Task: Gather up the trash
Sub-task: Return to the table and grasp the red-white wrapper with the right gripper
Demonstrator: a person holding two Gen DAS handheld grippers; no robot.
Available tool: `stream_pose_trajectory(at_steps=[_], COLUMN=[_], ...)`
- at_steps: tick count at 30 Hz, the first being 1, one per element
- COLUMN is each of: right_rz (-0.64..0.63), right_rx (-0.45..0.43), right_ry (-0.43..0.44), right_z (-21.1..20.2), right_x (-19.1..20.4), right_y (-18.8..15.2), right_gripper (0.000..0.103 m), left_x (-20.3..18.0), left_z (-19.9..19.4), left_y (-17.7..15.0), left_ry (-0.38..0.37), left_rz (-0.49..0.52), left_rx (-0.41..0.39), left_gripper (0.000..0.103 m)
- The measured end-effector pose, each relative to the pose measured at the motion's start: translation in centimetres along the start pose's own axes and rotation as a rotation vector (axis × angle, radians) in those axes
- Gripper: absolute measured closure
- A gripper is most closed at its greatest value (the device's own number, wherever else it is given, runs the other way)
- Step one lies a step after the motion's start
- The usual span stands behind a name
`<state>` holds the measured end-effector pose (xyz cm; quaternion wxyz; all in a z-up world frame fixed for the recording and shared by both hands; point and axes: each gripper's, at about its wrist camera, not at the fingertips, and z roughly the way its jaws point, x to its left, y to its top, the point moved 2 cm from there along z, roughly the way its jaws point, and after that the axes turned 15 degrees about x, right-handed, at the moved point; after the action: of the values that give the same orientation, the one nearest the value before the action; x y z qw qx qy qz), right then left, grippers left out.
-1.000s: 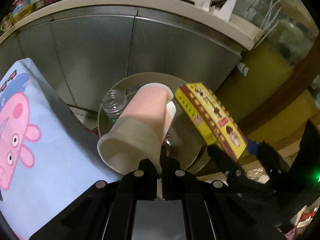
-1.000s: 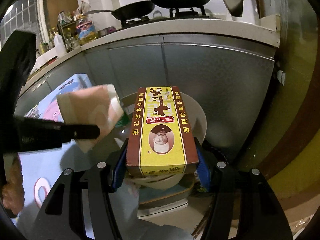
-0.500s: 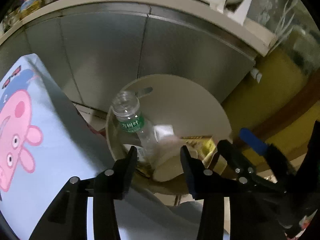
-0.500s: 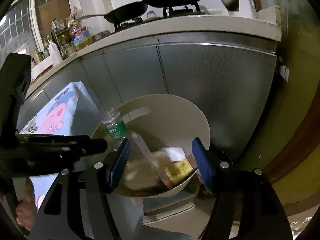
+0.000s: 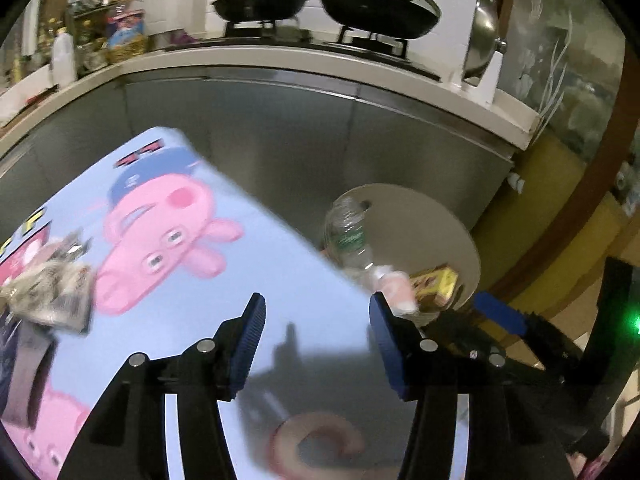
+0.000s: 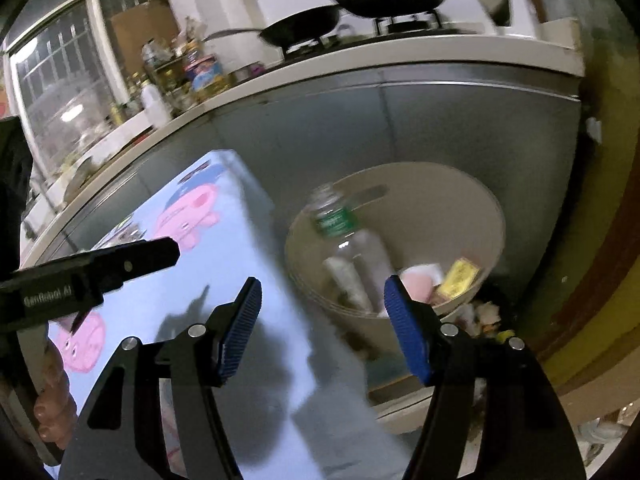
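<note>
Open tabletop (image 5: 312, 312) ahead; upright bottle (image 6: 340, 240) crowding bin (image 6: 472, 200) mouth.

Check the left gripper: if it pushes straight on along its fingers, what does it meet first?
Most likely the blue cartoon tablecloth: the left gripper, jaws opening with nothing between them, aims down at bare cloth. The trash bin sits off to its right. Depth is hard to judge.
</note>
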<state>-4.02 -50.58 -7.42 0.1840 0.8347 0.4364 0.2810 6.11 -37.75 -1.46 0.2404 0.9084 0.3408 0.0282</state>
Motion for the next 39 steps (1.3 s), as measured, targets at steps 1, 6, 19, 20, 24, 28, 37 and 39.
stream_pose_trajectory(at_steps=[1, 6, 19, 20, 24, 28, 37, 39], right_rz=[-0.009, -0.107, -0.296, -0.306, -0.356, -0.305, -0.480, -0.611], right_rx=[0.007, 0.048, 0.195, 0.196, 0.216, 0.260, 0.430, 0.477], right_ry=[0.011, 0.074, 0.304, 0.315, 0.275, 0.293, 0.212, 0.105], right_z=[0.1, 1.1, 6.0, 6.7, 10.7, 14.3, 22.2, 23.6], right_x=[0.7, 6.2, 20.4, 21.6, 25.4, 27.3, 36.0, 37.9], right_y=[-0.2, -1.5, -0.4, 0.5, 4.4, 9.3, 15.1, 13.9], right_gripper=[0.040, 0.040, 0.056, 0.056, 0.055, 0.054, 0.047, 0.051], left_x=[0.8, 5.1, 23.4, 24.8, 28.6, 28.5, 25.9, 25.7], left_z=[-0.4, -2.0, -9.5, -10.1, -12.0, -12.5, -9.3, -8.5], left_y=[-1.0, -5.3, -16.0, -16.4, -16.7, -15.7, -16.2, -16.4], left_ry=[0.013, 0.049, 0.093, 0.085, 0.053, 0.033, -0.014, -0.020], left_rz=[-0.006, -0.064, -0.502, -0.549, -0.647, -0.628, -0.589, -0.588], left_rx=[0.000, 0.006, -0.068, -0.085, -0.144, -0.170, -0.077, -0.049], left_gripper=[0.048, 0.048, 0.048, 0.048, 0.048, 0.048, 0.048, 0.048])
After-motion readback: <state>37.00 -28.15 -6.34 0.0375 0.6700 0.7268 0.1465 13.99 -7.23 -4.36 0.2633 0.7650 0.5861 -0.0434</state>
